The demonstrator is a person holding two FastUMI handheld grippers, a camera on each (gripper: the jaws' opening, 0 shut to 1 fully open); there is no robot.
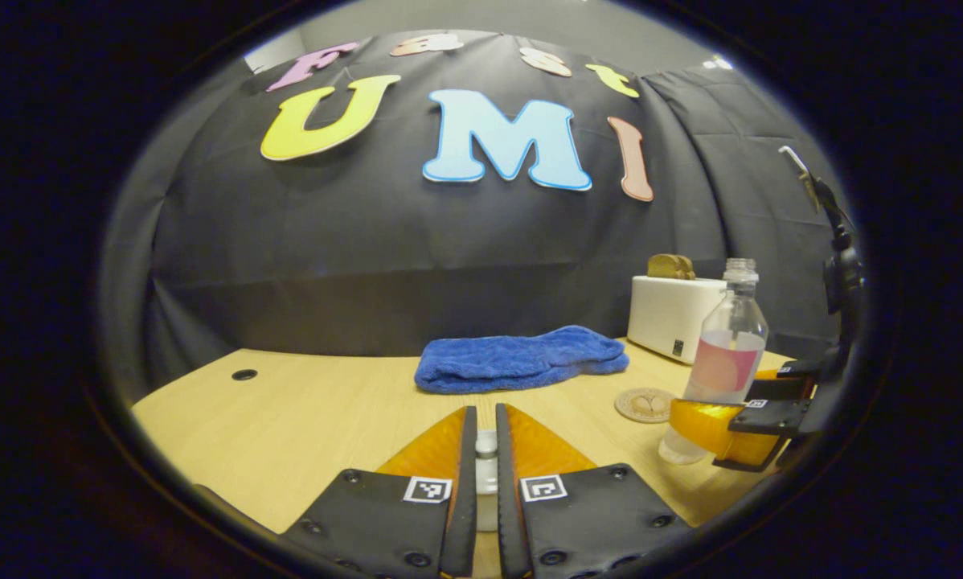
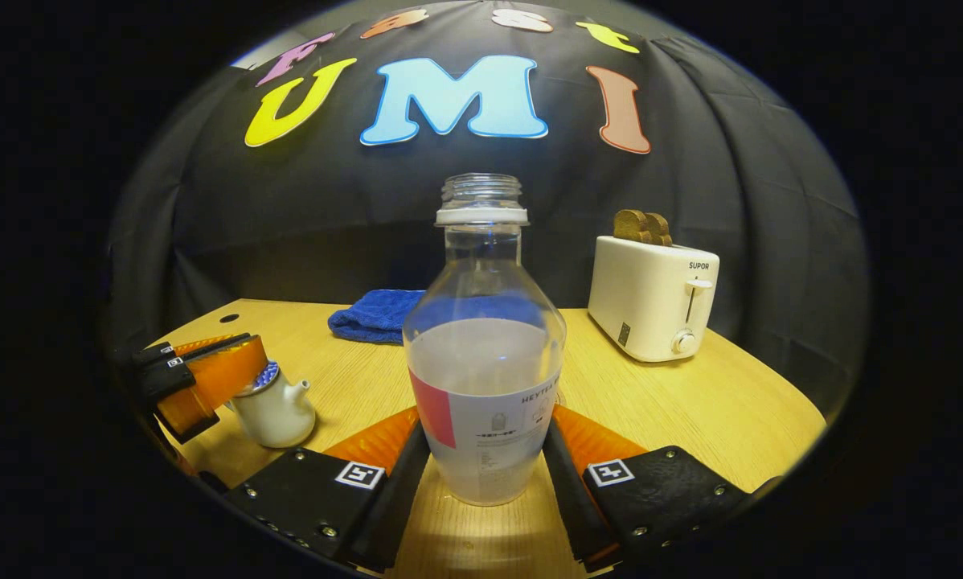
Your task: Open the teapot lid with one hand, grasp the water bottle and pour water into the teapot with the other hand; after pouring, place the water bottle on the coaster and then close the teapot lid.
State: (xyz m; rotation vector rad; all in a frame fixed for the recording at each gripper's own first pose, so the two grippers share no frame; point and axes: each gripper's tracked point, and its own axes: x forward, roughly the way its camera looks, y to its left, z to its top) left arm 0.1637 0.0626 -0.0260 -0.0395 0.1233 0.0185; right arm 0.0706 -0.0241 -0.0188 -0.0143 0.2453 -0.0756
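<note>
My right tool (image 2: 481, 450) is clamping the water bottle (image 2: 483, 354), standing upright on the bench (image 2: 690, 402). My left tool (image 1: 486, 458) is pinching the teapot lid (image 2: 266, 375) on the teapot (image 2: 276, 412). The coaster (image 1: 644, 404) is lying beside the bottle.

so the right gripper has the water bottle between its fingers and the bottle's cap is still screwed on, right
Not quite: the cap is off. In the right gripper view the water bottle has a bare, open neck with only the ring below the thread. The rest holds: the right gripper has the bottle between its fingers, standing upright on the table.
</note>
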